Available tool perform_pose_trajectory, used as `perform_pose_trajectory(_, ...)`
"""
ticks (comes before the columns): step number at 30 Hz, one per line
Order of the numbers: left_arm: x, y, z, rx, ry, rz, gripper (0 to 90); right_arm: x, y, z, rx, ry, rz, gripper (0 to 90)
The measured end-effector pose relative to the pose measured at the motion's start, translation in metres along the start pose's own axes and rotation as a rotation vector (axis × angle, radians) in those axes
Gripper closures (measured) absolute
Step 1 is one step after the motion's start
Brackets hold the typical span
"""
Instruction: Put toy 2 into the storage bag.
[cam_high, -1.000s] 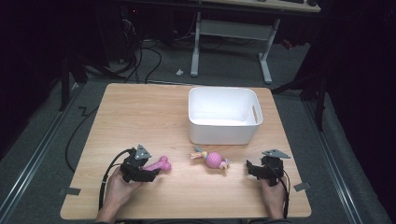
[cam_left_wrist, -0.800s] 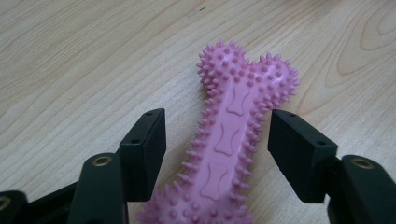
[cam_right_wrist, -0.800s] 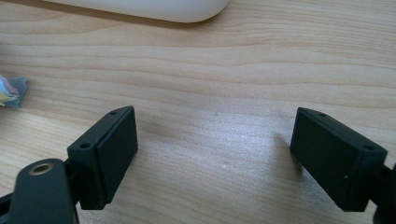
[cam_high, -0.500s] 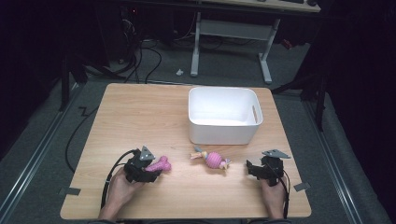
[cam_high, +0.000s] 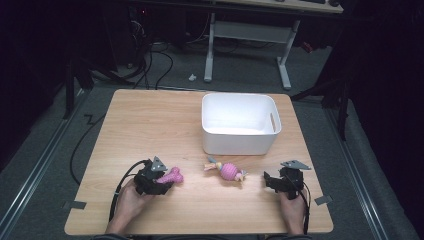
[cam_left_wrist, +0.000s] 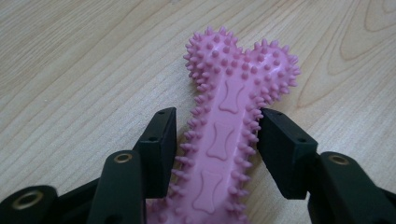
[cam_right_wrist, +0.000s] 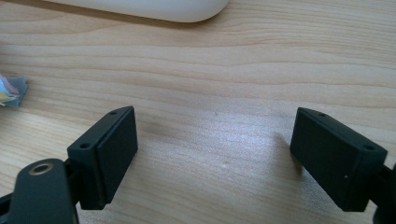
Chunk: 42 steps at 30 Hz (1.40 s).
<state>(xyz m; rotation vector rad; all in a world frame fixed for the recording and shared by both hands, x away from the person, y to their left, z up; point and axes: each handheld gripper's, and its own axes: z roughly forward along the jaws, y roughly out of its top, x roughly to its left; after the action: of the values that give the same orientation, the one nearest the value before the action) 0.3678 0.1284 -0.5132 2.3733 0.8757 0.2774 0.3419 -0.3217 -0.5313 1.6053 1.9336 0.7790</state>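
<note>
One pink bone-shaped chew toy (cam_left_wrist: 227, 121), covered in small spikes, lies at the near left of the wooden table (cam_high: 150, 125), clamped between the left gripper's (cam_high: 159, 181) jaws. The right gripper (cam_high: 272, 181), near right, has jaws spread, empty. Between them lies one pink knotted toy (cam_high: 227, 170). Beyond stands one white bin (cam_high: 239, 142).

Pale wood-grain table (cam_left_wrist: 70, 56), matt; pink bone toy (cam_left_wrist: 224, 126) rubbery, studded with nubs; white tub (cam_high: 239, 125) smooth plastic
</note>
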Motion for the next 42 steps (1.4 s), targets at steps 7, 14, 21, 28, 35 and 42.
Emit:
perform_pose_trajectory(7, 0.001, 0.0, -0.001, -0.003, -0.009, 0.01, 51.1, 0.0, 0.0, 0.0, 0.0, 0.0, 0.003, 15.0)
perform_pose_trajectory(14, -0.001, 0.002, -0.001, 0.009, -0.001, 0.038, 57.1, 0.0, 0.0, 0.0, -0.001, 0.0, 0.001, 15.0)
perform_pose_trajectory(21, -0.001, 0.002, -0.001, 0.01, 0.004, 0.044, 58.6, 0.0, 0.0, 0.0, -0.002, 0.0, 0.001, 15.0)
perform_pose_trajectory(28, -0.002, 0.004, -0.006, -0.009, 0.002, 0.034, 58.9, 0.0, 0.0, 0.0, -0.002, -0.001, 0.001, 15.0)
perform_pose_trajectory(35, 0.001, 0.005, -0.011, -0.027, -0.013, 0.005, 58.8, 0.001, 0.0, 0.0, -0.002, -0.001, 0.0, 15.1)
perform_pose_trajectory(42, 0.0, 0.012, -0.02, -0.049, -0.013, -0.008, 58.6, 0.001, 0.0, 0.0, -0.002, -0.001, 0.001, 15.0)
